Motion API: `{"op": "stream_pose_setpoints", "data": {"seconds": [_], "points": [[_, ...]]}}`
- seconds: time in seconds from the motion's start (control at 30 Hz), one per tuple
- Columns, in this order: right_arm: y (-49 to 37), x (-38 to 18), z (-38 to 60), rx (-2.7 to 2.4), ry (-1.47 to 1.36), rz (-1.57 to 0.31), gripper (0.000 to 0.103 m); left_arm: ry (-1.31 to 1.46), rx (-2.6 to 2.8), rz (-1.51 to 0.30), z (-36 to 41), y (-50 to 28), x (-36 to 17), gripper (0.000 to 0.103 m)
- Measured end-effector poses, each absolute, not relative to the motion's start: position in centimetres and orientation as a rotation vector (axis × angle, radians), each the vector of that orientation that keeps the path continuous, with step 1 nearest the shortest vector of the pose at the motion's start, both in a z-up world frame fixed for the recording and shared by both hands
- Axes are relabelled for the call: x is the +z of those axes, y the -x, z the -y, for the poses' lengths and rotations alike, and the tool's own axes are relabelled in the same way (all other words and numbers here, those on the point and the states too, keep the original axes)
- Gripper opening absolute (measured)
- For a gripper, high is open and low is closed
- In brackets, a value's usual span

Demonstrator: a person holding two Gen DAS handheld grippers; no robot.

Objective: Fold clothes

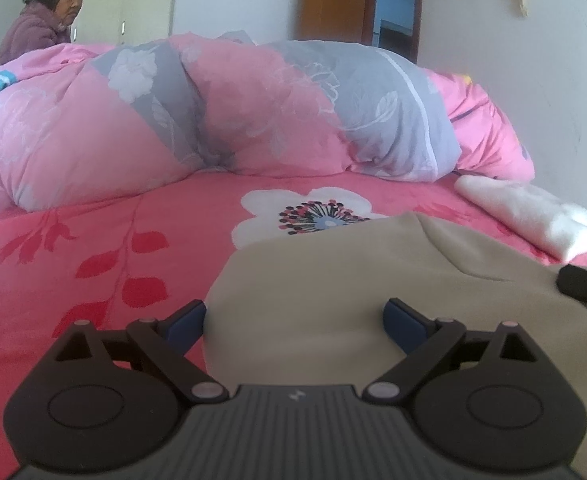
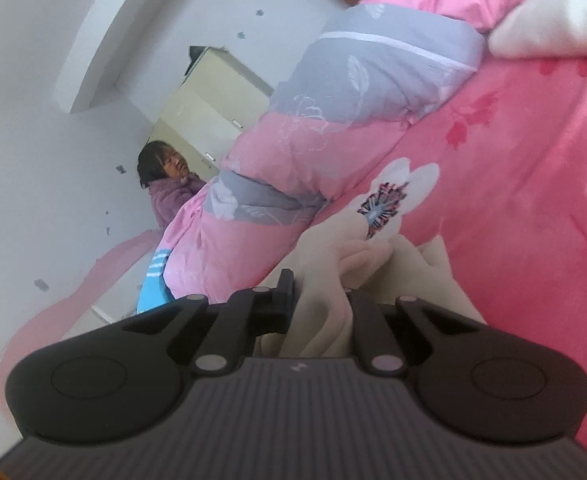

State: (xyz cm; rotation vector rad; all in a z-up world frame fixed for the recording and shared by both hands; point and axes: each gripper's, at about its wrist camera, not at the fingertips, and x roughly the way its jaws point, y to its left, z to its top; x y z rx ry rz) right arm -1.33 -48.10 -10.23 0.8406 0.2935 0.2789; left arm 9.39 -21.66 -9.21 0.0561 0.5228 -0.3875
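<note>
Pink floral bedsheet (image 1: 93, 248) carries a beige garment (image 1: 333, 280); left gripper (image 1: 295, 322) spread wide above it, right gripper (image 2: 321, 304) pinching its bunched fabric.

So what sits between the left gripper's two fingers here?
In the left wrist view, the left gripper is open, and the beige garment lies in the gap between its fingers, its left edge beside the left finger. Whether either finger touches the cloth is unclear.
</note>
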Motion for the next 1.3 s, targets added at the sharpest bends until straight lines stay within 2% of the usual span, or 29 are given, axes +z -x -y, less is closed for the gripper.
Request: {"op": "stream_pose_setpoints", "data": {"seconds": [0.5, 0.67, 0.7, 0.73, 0.83, 0.87, 0.93, 1.3], "points": [[3.6, -13.2, 48.9, 0.217, -0.954, -0.342, 0.006, -0.145, -0.421, -0.506, 22.8, -8.9, -9.3, 0.098], [4.3, -14.0, 49.9, 0.243, -1.030, -0.358, 0.015, -0.161, -0.405, -0.501, 23.0, -8.6, -9.2, 0.098], [4.6, -14.0, 50.0, 0.245, -1.027, -0.363, 0.024, -0.165, -0.403, -0.501, 23.1, -8.6, -9.2, 0.098], [5.0, -14.0, 50.0, 0.247, -1.024, -0.366, 0.028, -0.169, -0.401, -0.500, 23.2, -8.6, -9.2, 0.098], [6.1, -14.1, 50.5, 0.234, -1.008, -0.368, 0.029, -0.186, -0.393, -0.494, 23.5, -8.4, -9.2, 0.098], [6.5, -14.2, 50.8, 0.224, -1.004, -0.364, 0.028, -0.192, -0.389, -0.493, 23.6, -8.3, -9.1, 0.098], [7.1, -14.3, 51.4, 0.203, -0.997, -0.355, 0.006, -0.204, -0.383, -0.489, 23.8, -8.2, -9.1, 0.098], [7.0, -14.6, 51.6, 0.124, -0.909, -0.403, 0.005, -0.269, -0.358, -0.471, 24.9, -7.6, -9.0, 0.098]]}}
